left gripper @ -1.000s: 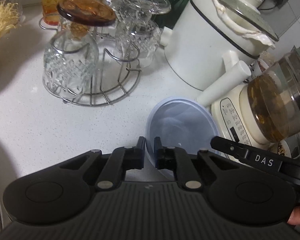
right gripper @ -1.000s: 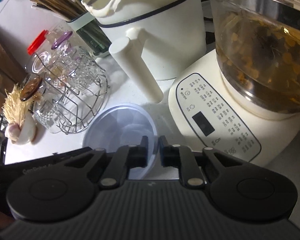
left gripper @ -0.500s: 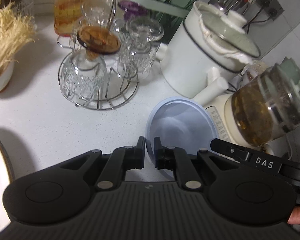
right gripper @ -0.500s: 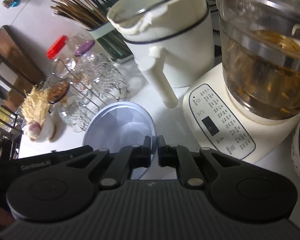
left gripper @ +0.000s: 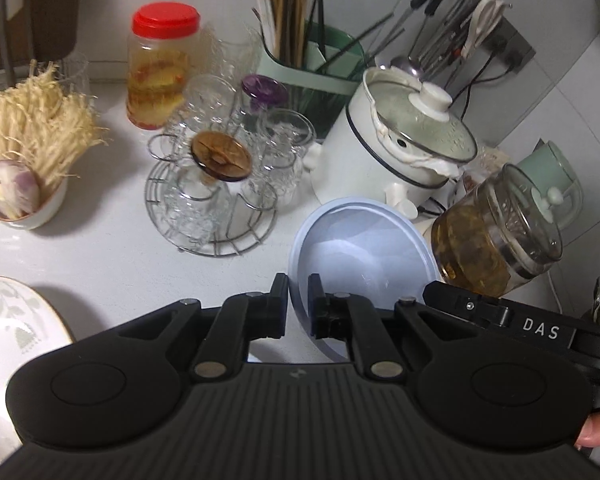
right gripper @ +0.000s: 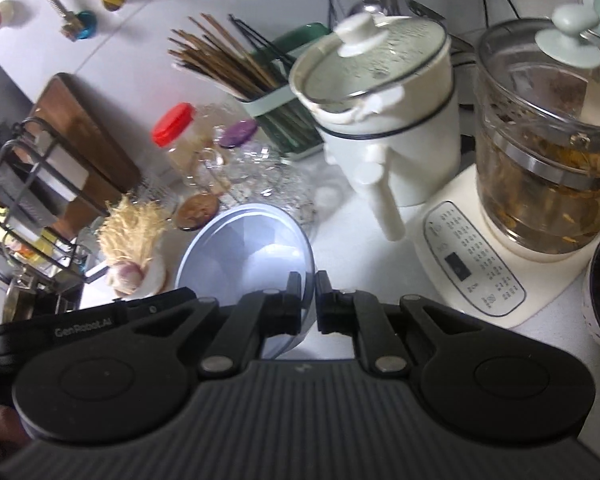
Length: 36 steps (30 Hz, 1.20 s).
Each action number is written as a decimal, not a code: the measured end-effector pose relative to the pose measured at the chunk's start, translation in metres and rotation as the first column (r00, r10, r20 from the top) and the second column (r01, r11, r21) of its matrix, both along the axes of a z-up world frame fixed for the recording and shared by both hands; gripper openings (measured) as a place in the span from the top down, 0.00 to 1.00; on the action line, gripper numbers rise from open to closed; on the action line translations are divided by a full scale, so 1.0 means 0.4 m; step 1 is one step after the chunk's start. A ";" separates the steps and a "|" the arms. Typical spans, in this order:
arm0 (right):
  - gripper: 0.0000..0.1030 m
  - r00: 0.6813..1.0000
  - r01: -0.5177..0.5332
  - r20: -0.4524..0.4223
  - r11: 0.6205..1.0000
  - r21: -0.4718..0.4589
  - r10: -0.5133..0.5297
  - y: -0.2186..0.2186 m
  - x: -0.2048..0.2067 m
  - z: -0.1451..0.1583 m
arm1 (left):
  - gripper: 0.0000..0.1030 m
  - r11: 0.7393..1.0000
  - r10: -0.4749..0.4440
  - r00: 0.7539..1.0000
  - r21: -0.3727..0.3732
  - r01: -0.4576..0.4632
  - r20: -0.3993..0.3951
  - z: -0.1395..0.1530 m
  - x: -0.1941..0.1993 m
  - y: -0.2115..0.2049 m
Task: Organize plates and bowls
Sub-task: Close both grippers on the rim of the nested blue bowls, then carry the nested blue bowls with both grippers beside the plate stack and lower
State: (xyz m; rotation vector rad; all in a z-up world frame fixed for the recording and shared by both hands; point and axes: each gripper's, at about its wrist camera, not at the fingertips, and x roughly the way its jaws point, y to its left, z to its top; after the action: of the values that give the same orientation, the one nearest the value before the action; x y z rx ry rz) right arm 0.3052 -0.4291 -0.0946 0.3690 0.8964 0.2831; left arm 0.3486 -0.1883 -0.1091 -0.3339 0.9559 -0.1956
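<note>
A: Left wrist view first: what has the left gripper (left gripper: 298, 306) got?
B: Its 2 fingers are pinched tight on the near rim of the pale blue bowl (left gripper: 362, 248), one finger inside the wall and one outside.
A: And the right gripper (right gripper: 308, 304)?
B: Same thing from the other side. It is clamped on the rim of that 1 bowl (right gripper: 244, 254), so both grippers hold it together.
A: Where is the bowl?
B: Held above the white counter (left gripper: 100, 248), tilted, its open side facing the cameras. Behind it in the left view sit the white pot (left gripper: 384, 152) with a glass lid and the glass kettle (left gripper: 496, 232) of brown liquid.
A: Anything else close by?
B: A wire rack of upturned glasses (left gripper: 216, 192) stands to the left of the bowl, apart from it. A red-lidded jar (left gripper: 160, 68) is behind the rack, and a holder of chopsticks (left gripper: 312, 64) is beside that.
A: Any other dishes?
B: 1 patterned plate (left gripper: 16, 320) shows at the lower left edge. A small bowl of pale roots (left gripper: 28, 168) stands on the counter at far left.
</note>
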 end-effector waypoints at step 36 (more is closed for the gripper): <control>0.88 0.948 -0.236 -0.238 0.967 -0.091 0.209 0.208 -0.053 -0.142 | 0.89 0.993 0.115 0.961 -0.001 -0.119 -0.252 -0.175 -0.149 0.186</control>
State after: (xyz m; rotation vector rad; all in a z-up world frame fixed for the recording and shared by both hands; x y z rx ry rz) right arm 0.2840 -0.3459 -0.1515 0.1904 1.1783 0.3996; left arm 0.2889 -0.1140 -0.1790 -0.4363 1.1820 -0.0525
